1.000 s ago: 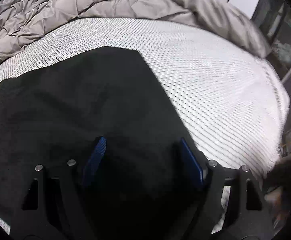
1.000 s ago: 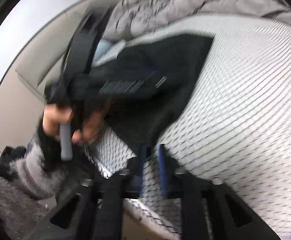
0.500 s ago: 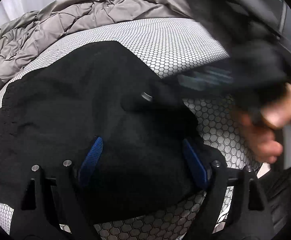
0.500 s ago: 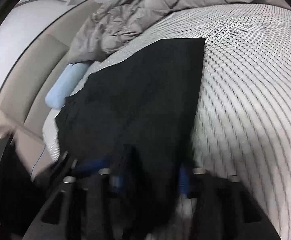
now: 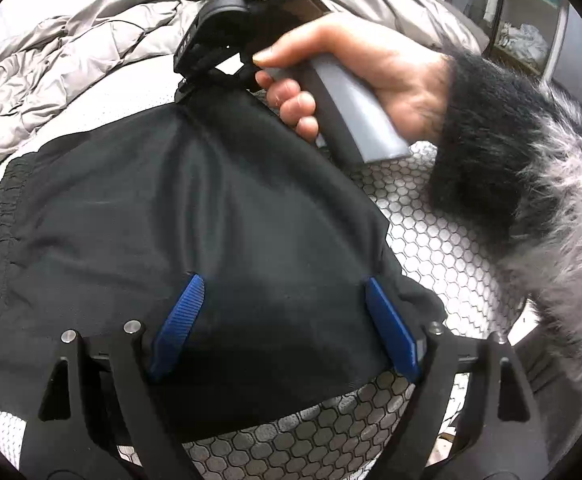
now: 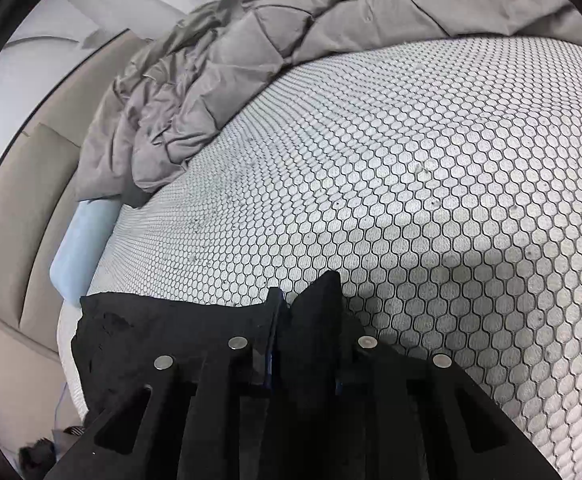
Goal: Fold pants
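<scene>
Low in the frame, soft limp pants (image 6: 171,344) sit pinched in the right gripper (image 6: 303,312), closing at their edge; left gripper (image 5: 283,316) spread wide.

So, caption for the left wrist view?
Open left gripper over black pants; right gripper pinching their far edge.

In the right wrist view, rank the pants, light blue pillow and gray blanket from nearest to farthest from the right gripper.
1. Pants: black cloth pinched in the right gripper, bottom of the picture.
2. Light blue pillow: left edge of the bed, farther up.
3. Gray blanket: crumpled at the far end, top.
</scene>
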`<state>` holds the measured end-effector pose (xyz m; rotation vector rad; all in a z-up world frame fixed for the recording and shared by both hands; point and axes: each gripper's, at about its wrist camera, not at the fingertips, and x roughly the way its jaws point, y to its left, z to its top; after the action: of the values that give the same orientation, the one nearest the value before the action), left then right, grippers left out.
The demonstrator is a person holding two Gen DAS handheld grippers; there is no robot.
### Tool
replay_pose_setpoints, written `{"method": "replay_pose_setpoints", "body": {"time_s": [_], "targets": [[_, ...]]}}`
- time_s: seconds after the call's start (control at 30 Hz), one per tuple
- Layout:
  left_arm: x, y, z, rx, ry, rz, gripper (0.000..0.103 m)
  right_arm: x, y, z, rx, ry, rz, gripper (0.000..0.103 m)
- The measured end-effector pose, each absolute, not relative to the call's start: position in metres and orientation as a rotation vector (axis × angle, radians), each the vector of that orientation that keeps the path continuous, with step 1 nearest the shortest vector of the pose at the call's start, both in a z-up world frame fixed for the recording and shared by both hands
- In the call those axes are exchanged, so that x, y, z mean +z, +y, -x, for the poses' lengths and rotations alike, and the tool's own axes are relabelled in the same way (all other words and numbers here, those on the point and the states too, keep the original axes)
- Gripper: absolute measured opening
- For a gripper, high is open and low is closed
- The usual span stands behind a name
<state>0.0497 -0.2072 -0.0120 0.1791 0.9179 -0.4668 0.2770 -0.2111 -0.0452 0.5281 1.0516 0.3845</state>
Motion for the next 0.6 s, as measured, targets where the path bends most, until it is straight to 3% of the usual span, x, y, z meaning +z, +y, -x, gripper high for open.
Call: {"method": "replay_pose_setpoints", "body": {"time_s": [0.07, 0.13, 0.2, 0.3, 0.4, 0.47, 0.5, 0.53, 0.6], "targets": [[-0.003, -0.199, -0.051, -0.491, 0.927, -0.144, 0.082, -0.036, -0.223, -0.262, 0.377, 1.043, -0.564, 0.025], [0.01, -0.185, -0.05, -0.491, 0.908, -0.103, 0.082, -0.027, -0.234, -0.234, 0.377, 1.031, -0.562, 0.046], [0.03, -0.158, -0.047, -0.478, 0.834, -0.044, 0.082, -0.03, -0.244, -0.191, 0.398, 1.027, -0.591, 0.058], [0.051, -0.111, -0.05, -0.396, 0.762, 0.024, 0.083, -0.051, -0.247, -0.14, 0.474, 1.055, -0.673, 0.068], [0.052, -0.059, -0.062, -0.271, 0.752, 0.107, 0.083, -0.054, -0.235, -0.119, 0.527, 1.013, -0.65, 0.068], [0.047, -0.022, -0.073, -0.191, 0.769, 0.195, 0.083, -0.057, -0.228, -0.125, 0.558, 0.999, -0.662, 0.049], [0.045, -0.007, -0.081, -0.165, 0.779, 0.229, 0.083, -0.063, -0.223, -0.134, 0.54, 1.021, -0.67, 0.023], [0.041, 0.009, -0.085, -0.128, 0.792, 0.274, 0.083, -0.068, -0.221, -0.14, 0.517, 1.041, -0.672, 0.012], [0.037, 0.032, -0.09, -0.089, 0.803, 0.318, 0.083, -0.065, -0.223, -0.149, 0.492, 1.017, -0.68, 0.01]]}}
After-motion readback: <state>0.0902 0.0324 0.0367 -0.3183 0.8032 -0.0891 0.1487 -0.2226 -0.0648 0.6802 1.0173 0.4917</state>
